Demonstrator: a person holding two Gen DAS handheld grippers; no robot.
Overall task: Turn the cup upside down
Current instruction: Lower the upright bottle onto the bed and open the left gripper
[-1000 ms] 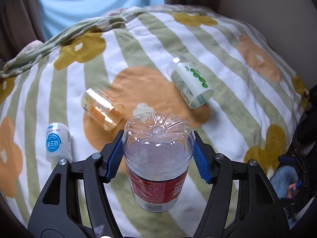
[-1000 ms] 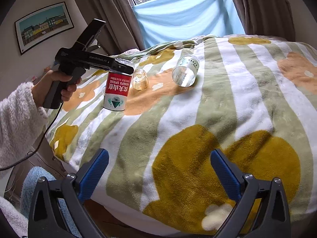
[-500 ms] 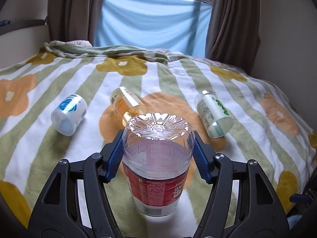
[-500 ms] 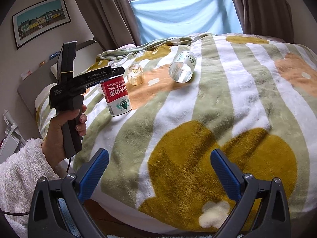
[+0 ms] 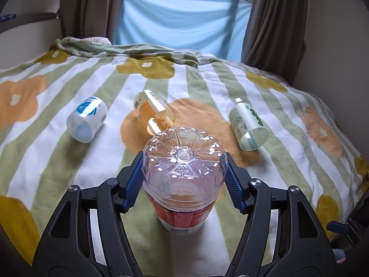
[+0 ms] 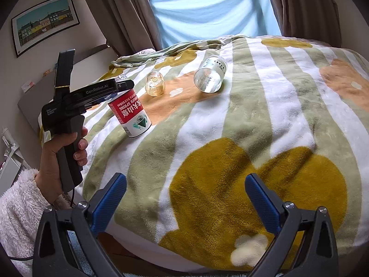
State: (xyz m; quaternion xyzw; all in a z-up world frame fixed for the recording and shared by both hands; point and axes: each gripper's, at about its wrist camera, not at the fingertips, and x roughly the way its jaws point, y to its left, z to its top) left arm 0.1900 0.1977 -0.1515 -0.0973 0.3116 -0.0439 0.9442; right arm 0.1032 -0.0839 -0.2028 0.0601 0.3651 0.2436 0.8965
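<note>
A clear plastic cup [image 5: 182,214] with a red label stands bottom up on the flowered blanket [image 5: 46,152], open end down and leaning a little. My left gripper [image 5: 183,161] is shut on its upper part, blue pads [image 5: 132,182] pressed to both sides. The right wrist view shows the same cup [image 6: 130,113] held by the left gripper [image 6: 115,87], with a person's hand [image 6: 57,161] on the handle. My right gripper [image 6: 185,180] is open and holds nothing, hovering at the bed's near edge.
Three more cups lie on their sides beyond: an orange one [image 5: 154,113], a white one with a blue label [image 5: 87,118], and a green-dotted one [image 5: 248,124]. Curtains and a blue cloth cover the window behind. The bed edge drops off at the right.
The left gripper's handle swung down and its view pitched up from the blanket toward the window. The cup stayed in its grip, bottom up. The right gripper barely moved.
</note>
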